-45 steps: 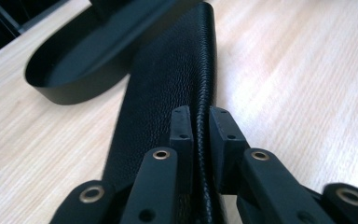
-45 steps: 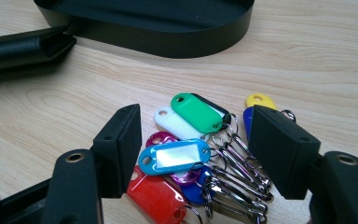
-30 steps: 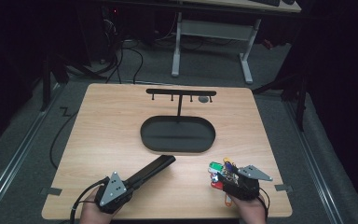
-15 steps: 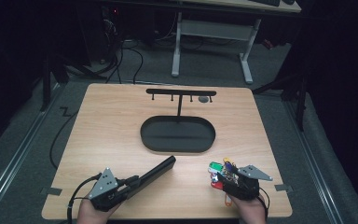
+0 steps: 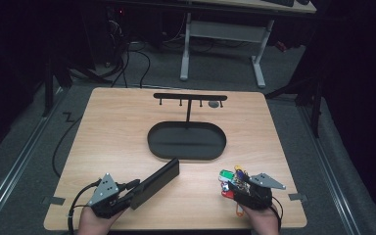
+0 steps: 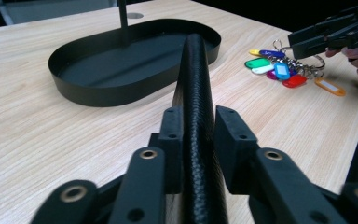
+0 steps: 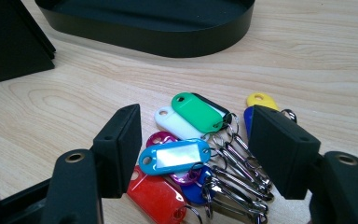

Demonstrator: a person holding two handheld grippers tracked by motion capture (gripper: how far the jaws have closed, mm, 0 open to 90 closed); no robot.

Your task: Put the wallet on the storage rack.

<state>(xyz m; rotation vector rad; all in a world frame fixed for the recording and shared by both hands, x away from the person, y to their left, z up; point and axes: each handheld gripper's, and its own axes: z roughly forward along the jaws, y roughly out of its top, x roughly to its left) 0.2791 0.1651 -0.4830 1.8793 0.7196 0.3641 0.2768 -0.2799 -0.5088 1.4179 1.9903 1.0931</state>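
Observation:
A black leather-look case (image 5: 159,182) lies slanted on the wooden table, its far end near the tray. In the left gripper view I see the case (image 6: 198,93) edge-on. My left gripper (image 5: 129,192) (image 6: 198,135) has its near end between the jaws; they have just been opening and the pads no longer press on it. A bunch of coloured key tags (image 5: 227,176) (image 7: 186,154) on metal rings lies at the front right. My right gripper (image 5: 231,185) (image 7: 198,140) stands open, one jaw on either side of the bunch without touching it.
A black oval tray (image 5: 152,142) (image 6: 121,93) (image 7: 168,42) sits mid-table, with a T-shaped hook rack (image 5: 190,97) rising from it. A small grey thing (image 5: 214,104) hangs at the rack's right end. The other gripper (image 6: 307,39) shows above the key tags (image 6: 279,70).
My left gripper has shifted a little to the left at the case's near end and its jaws have parted. The case's far end, the key tags and the right gripper stay put.

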